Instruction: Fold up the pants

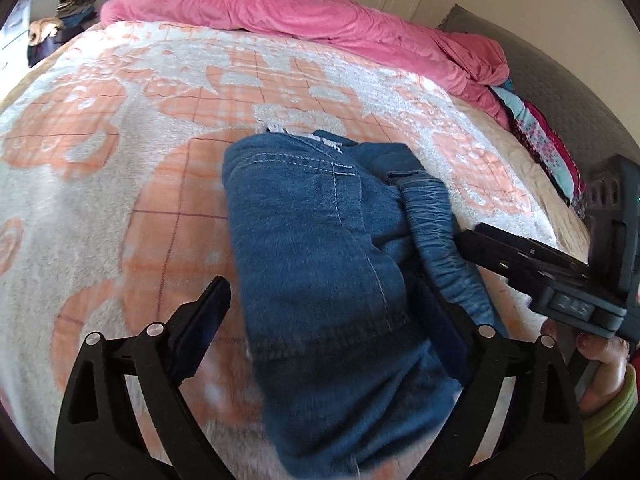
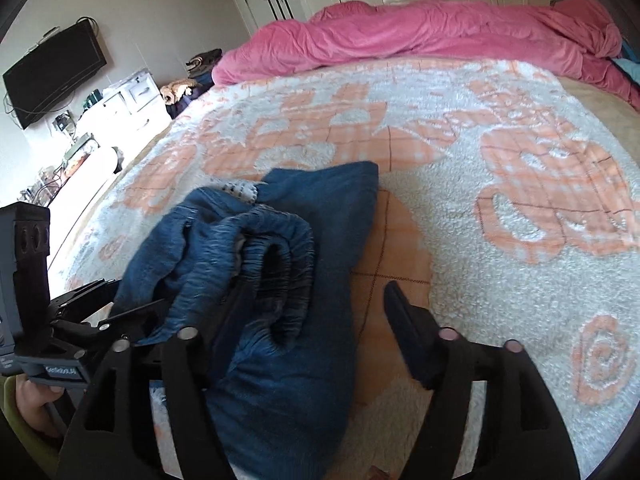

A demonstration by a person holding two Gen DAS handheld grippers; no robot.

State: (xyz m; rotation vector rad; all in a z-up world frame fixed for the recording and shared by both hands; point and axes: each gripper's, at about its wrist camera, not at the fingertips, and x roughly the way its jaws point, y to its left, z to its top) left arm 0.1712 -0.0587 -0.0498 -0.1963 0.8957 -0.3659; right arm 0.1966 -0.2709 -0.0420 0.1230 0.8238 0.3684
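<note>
The blue denim pants [image 1: 320, 248] lie bunched and partly folded on the bed, elastic waistband toward the right gripper. My left gripper [image 1: 328, 312] is open, its jaws spread wide on either side of the pants, and the cloth lies between and over them. In the right wrist view the pants [image 2: 288, 280] drape over my right gripper's left finger [image 2: 236, 320]. My right gripper [image 2: 316, 316] is open, its right finger [image 2: 404, 316] over bare blanket. The right gripper also shows in the left wrist view [image 1: 532, 264], touching the waistband.
A white and orange fleece blanket [image 1: 120, 160] covers the bed. A pink duvet [image 1: 280, 12] is heaped along the far side. Folded colourful clothes [image 1: 548, 148] lie at the right edge. A TV [image 2: 52, 72] and a cluttered white dresser [image 2: 120, 100] stand left of the bed.
</note>
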